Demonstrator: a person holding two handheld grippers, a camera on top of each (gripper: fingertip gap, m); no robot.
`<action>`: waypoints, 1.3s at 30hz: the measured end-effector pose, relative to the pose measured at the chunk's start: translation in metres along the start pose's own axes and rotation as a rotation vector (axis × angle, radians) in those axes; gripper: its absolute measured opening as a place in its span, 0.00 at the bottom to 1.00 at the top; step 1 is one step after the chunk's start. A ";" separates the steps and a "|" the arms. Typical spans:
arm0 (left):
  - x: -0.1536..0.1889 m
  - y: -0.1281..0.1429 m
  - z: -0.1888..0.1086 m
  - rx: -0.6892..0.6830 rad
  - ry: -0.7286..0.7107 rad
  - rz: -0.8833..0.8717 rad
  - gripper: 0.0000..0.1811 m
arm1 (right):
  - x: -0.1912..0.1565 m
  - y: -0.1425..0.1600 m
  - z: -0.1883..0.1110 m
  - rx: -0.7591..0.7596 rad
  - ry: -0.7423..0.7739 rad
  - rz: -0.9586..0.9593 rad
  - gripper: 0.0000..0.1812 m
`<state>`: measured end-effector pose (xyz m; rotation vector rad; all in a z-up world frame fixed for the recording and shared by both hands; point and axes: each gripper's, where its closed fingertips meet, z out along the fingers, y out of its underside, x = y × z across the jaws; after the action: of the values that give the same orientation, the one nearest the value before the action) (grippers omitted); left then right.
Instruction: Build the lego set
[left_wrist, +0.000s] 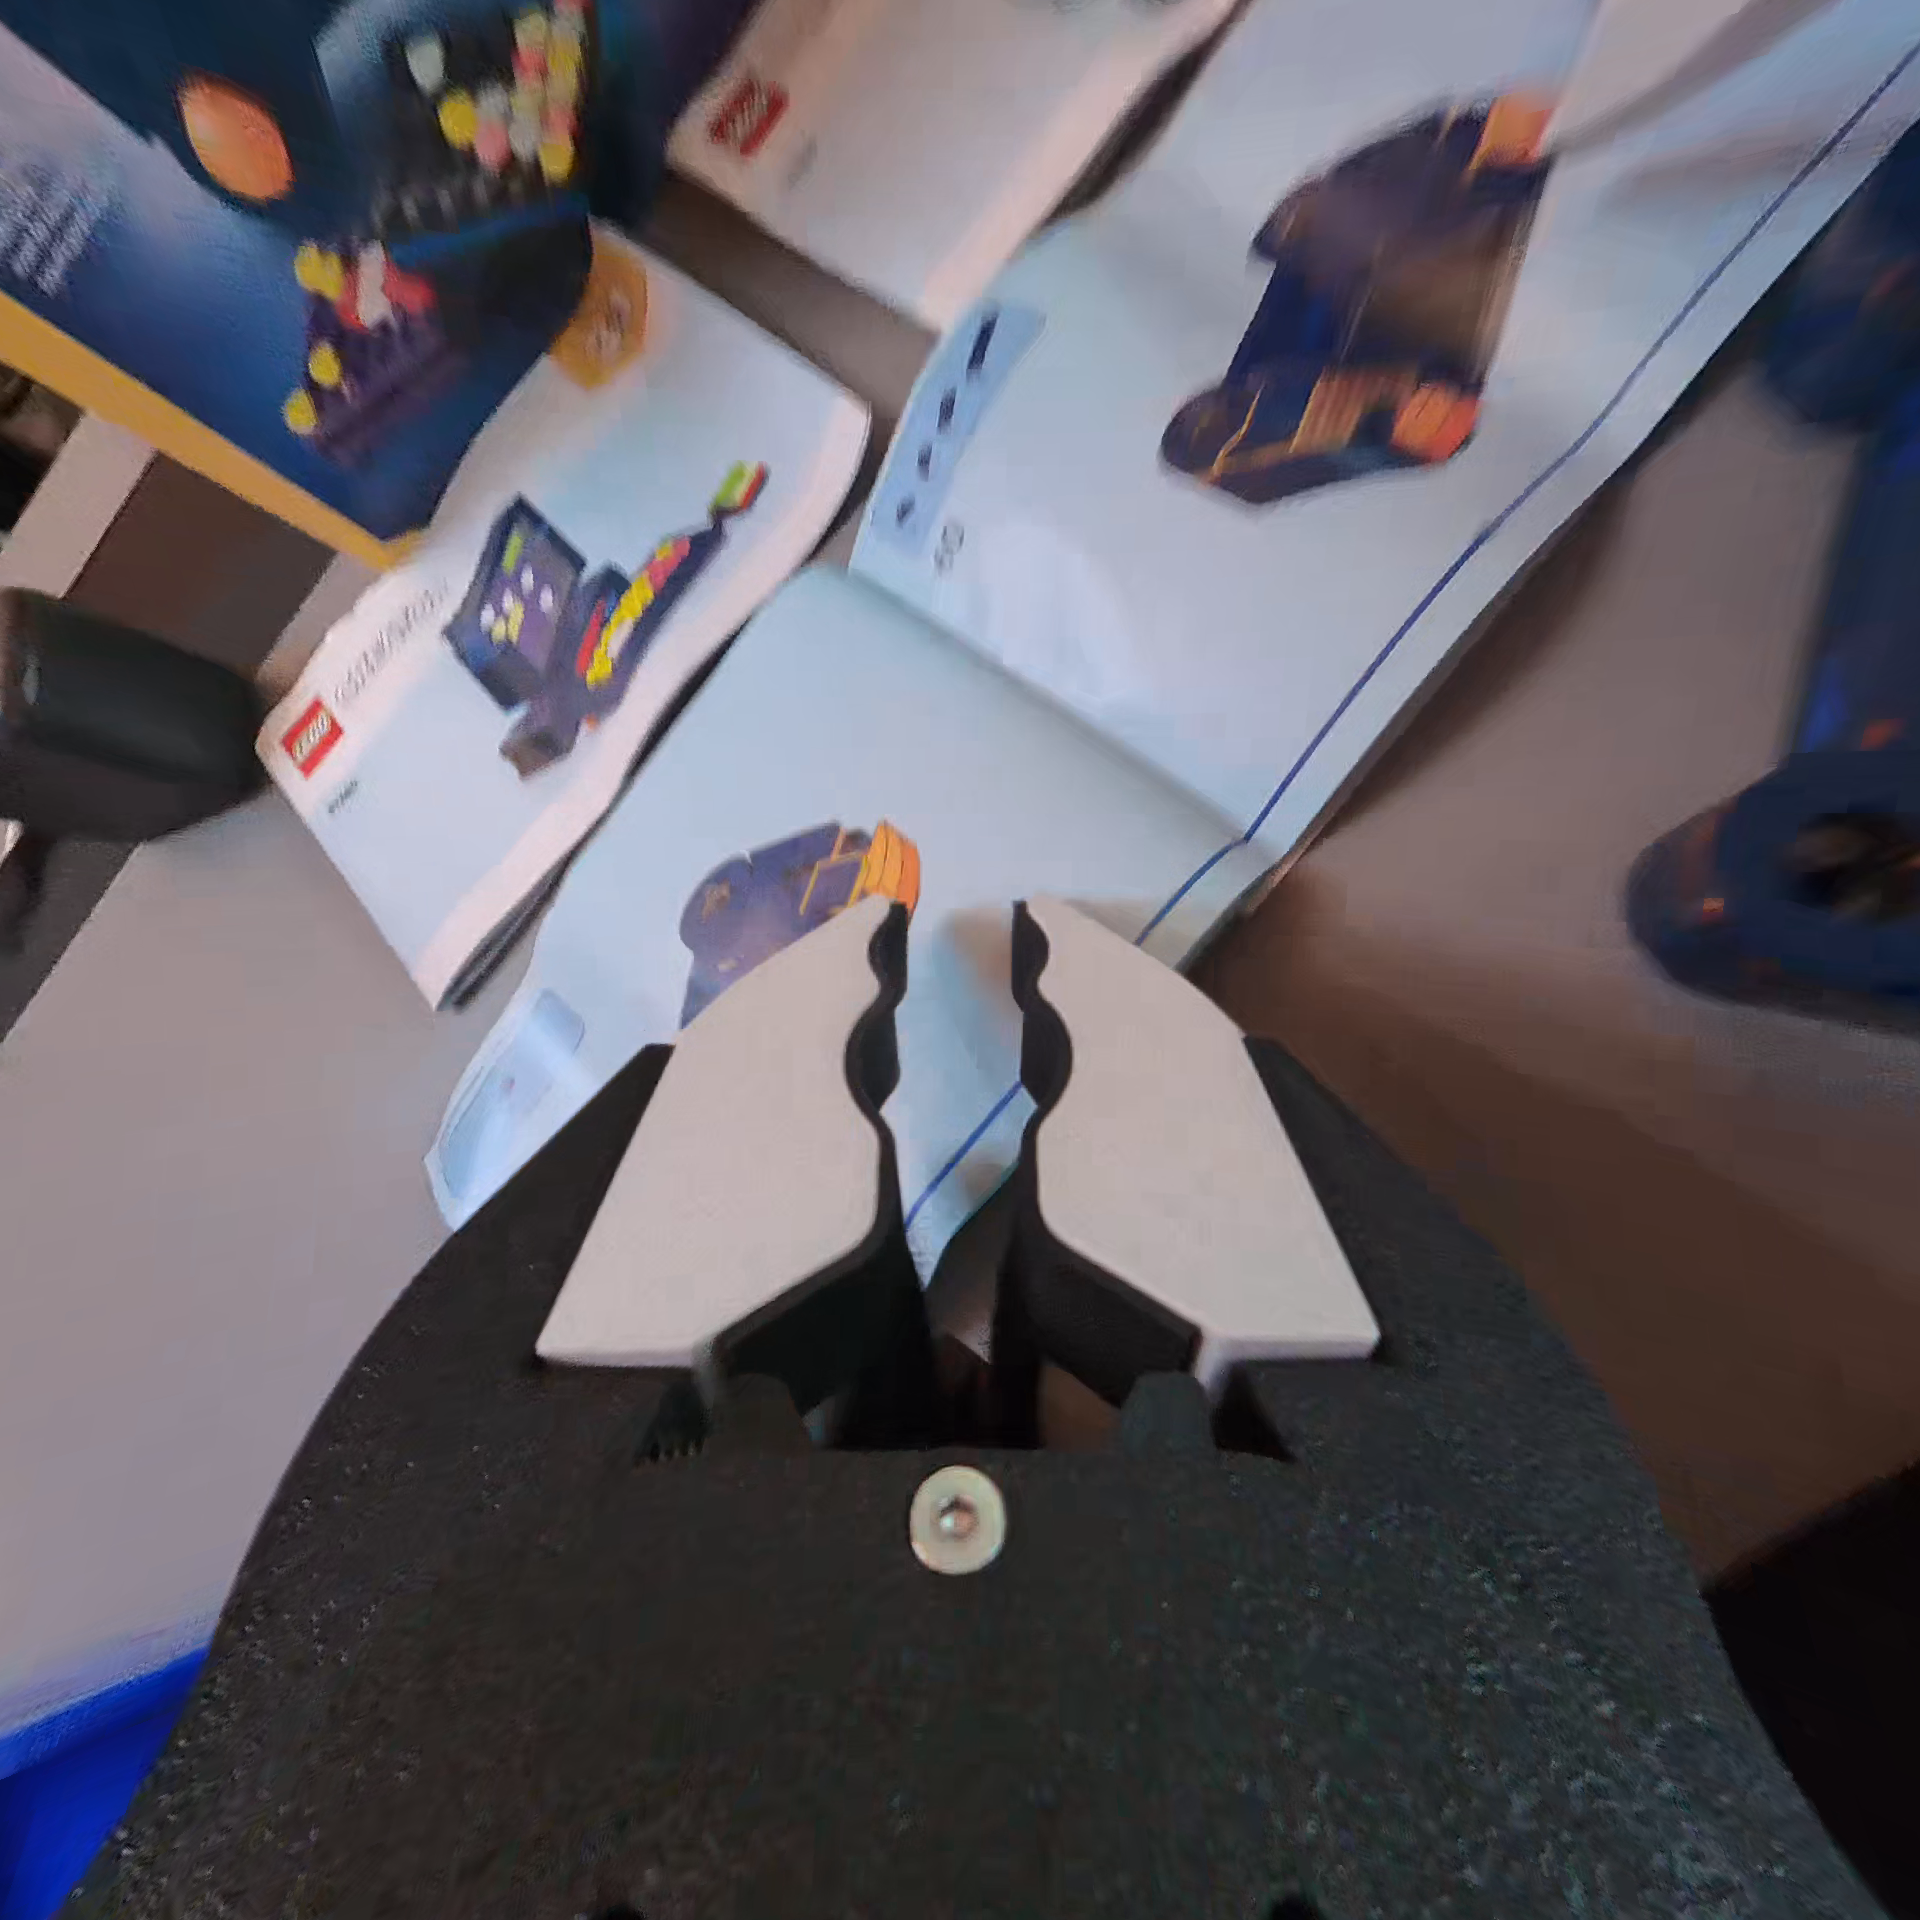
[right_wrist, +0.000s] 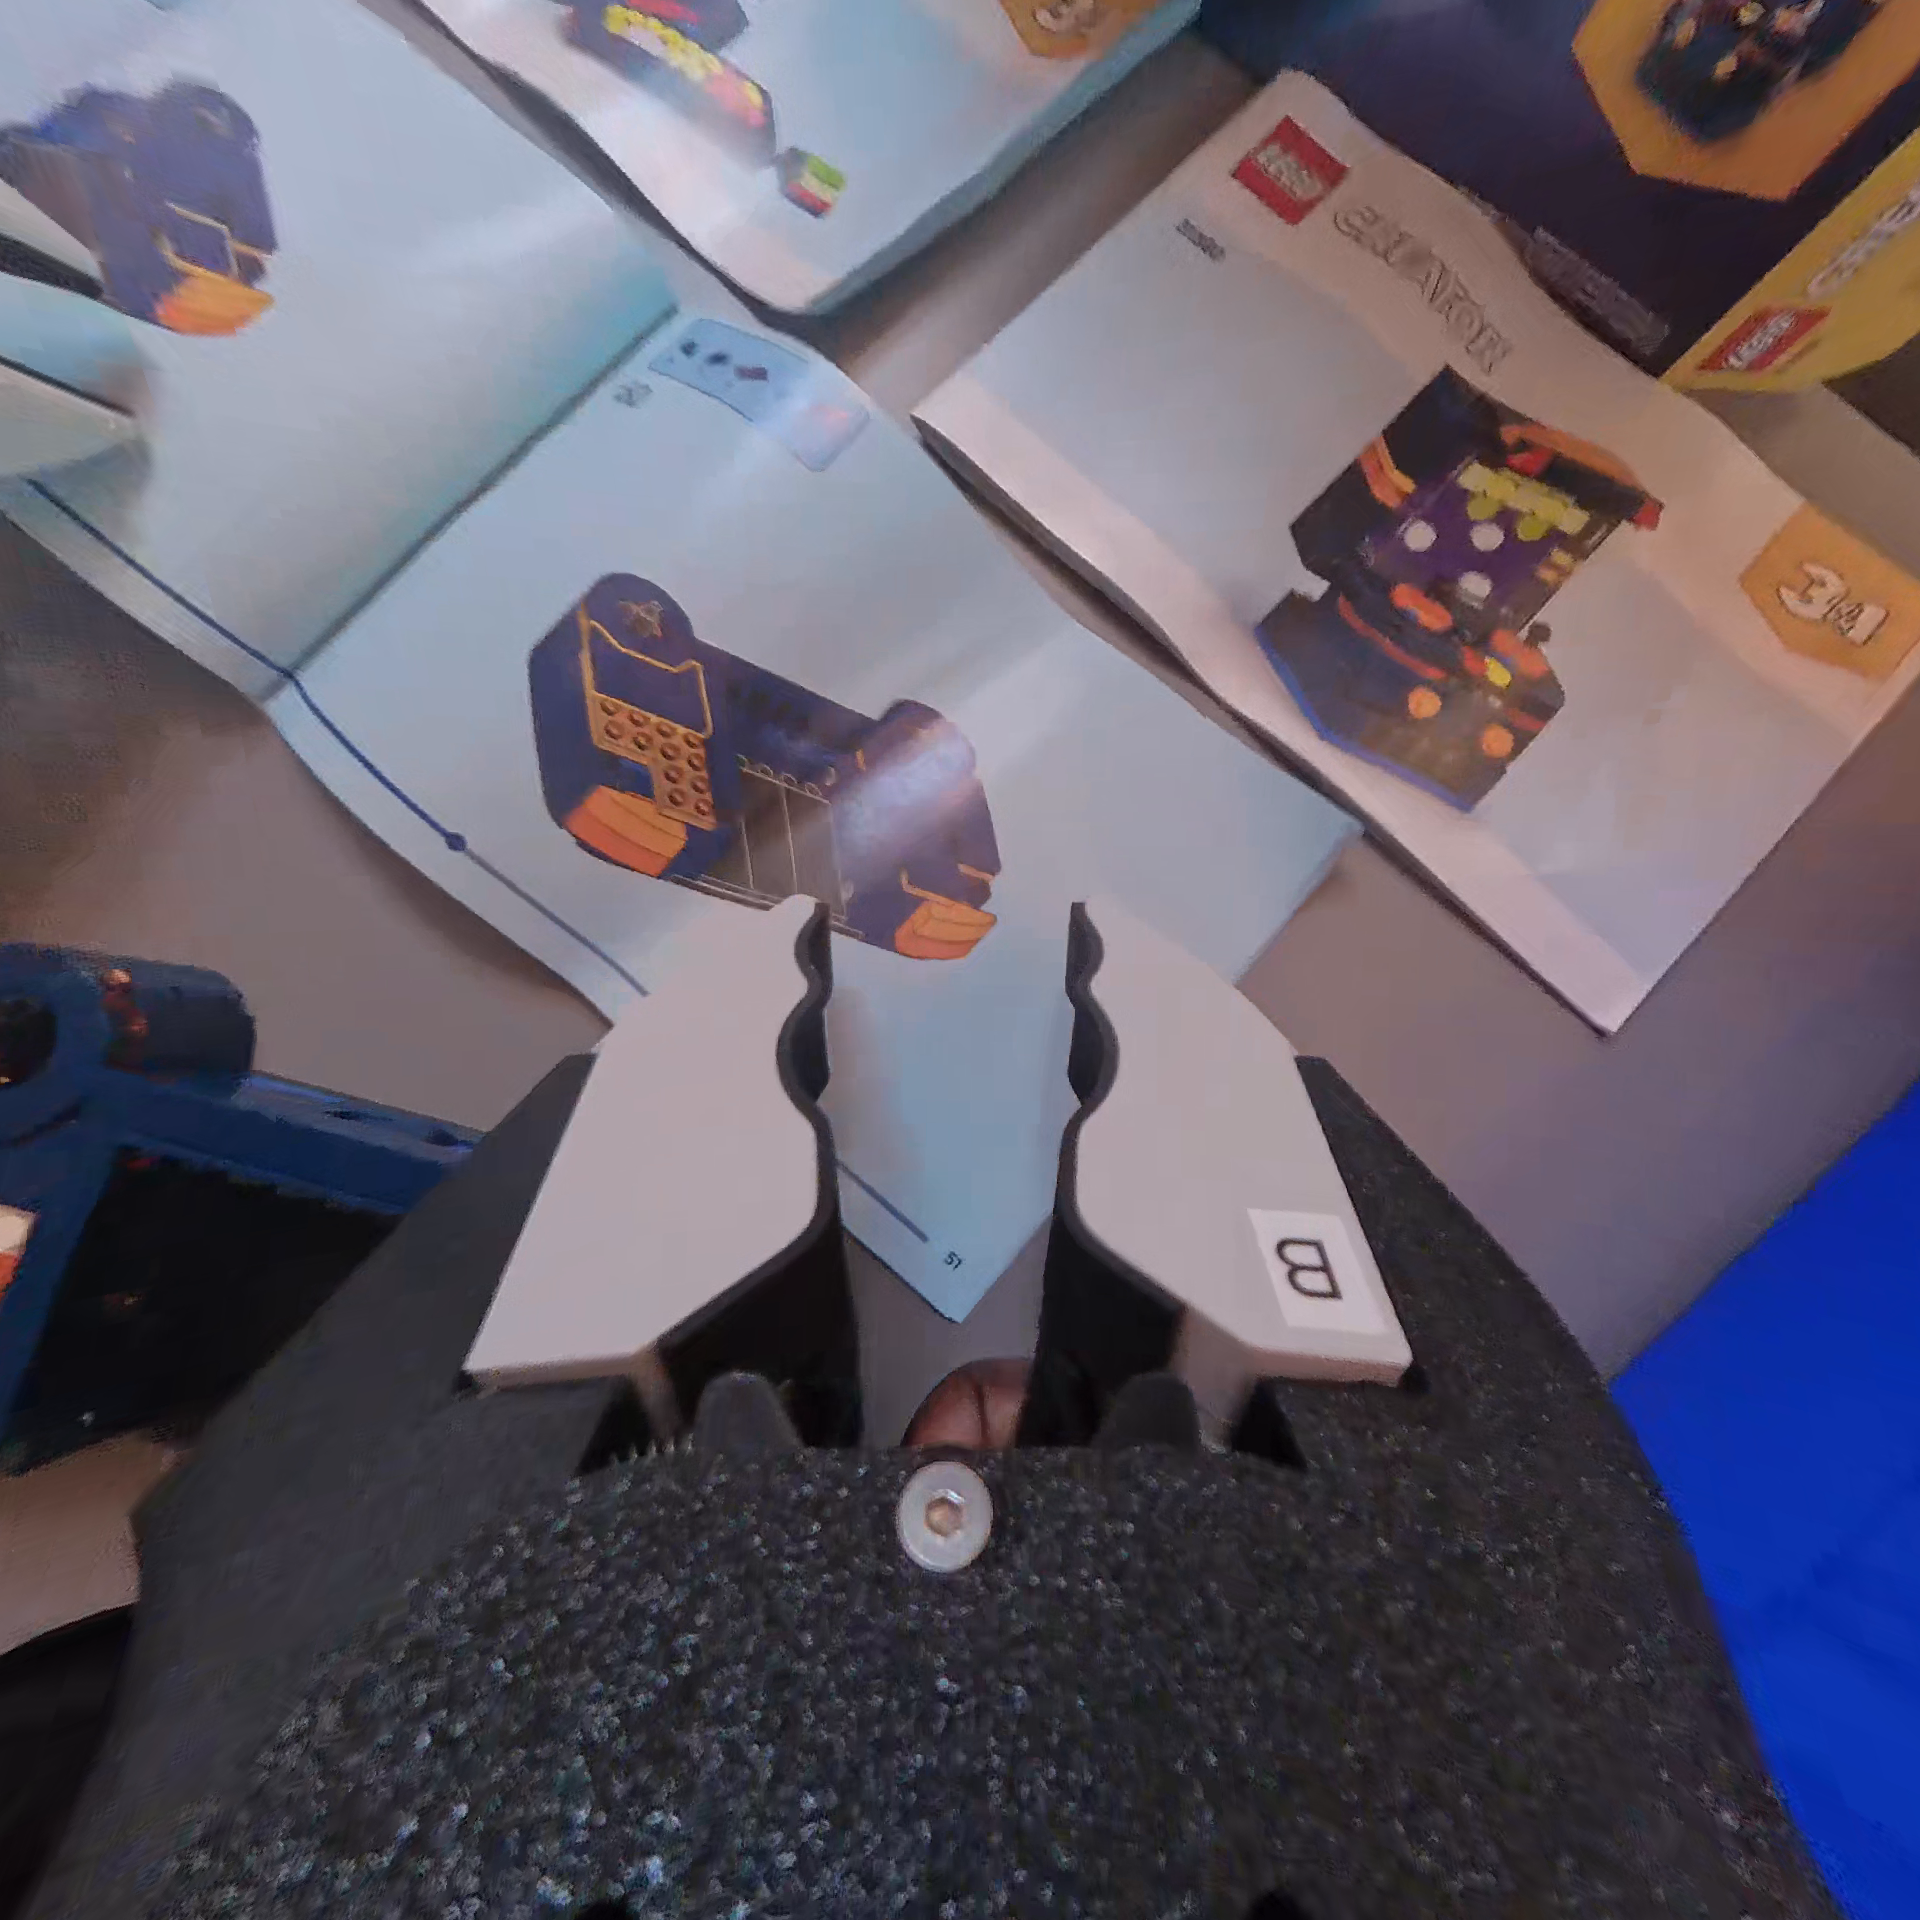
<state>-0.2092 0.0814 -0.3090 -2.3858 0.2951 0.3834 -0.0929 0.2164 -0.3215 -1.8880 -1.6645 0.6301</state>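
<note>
An open instruction booklet (left_wrist: 1039, 644) lies on the grey table, its pages showing a dark blue and orange model; it also shows in the right wrist view (right_wrist: 727, 540). The part-built dark blue lego model (left_wrist: 1797, 883) sits at the right edge of the left wrist view and at the left edge of the right wrist view (right_wrist: 135, 1101). My left gripper (left_wrist: 956, 914) hovers over the booklet's lower page, open and empty. My right gripper (right_wrist: 951, 920) hovers over the booklet's near corner, open and empty. Both views are blurred.
A closed booklet (left_wrist: 561, 665) lies left of the open one, and another closed booklet (right_wrist: 1434, 582) lies to its right. The dark blue and yellow set box (left_wrist: 239, 239) stands at the back. A blue surface (right_wrist: 1808, 1558) lies near right. A black object (left_wrist: 104, 717) sits at the far left. My right fingertips sit around 20 centimetres from my left ones.
</note>
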 end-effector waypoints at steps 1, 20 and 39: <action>0.000 0.007 0.003 -0.019 -0.016 -0.004 0.10 | 0.000 0.004 0.003 -0.017 -0.005 0.004 0.24; 0.005 0.031 0.005 0.018 -0.006 -0.124 0.08 | 0.002 0.014 0.009 0.020 0.007 -0.033 0.24; 0.011 0.031 0.005 0.030 0.002 -0.106 0.02 | 0.003 0.014 0.009 0.086 -0.007 -0.045 0.24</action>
<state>-0.2099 0.0613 -0.3351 -2.3613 0.1728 0.3252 -0.0887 0.2185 -0.3375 -1.7851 -1.6528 0.6796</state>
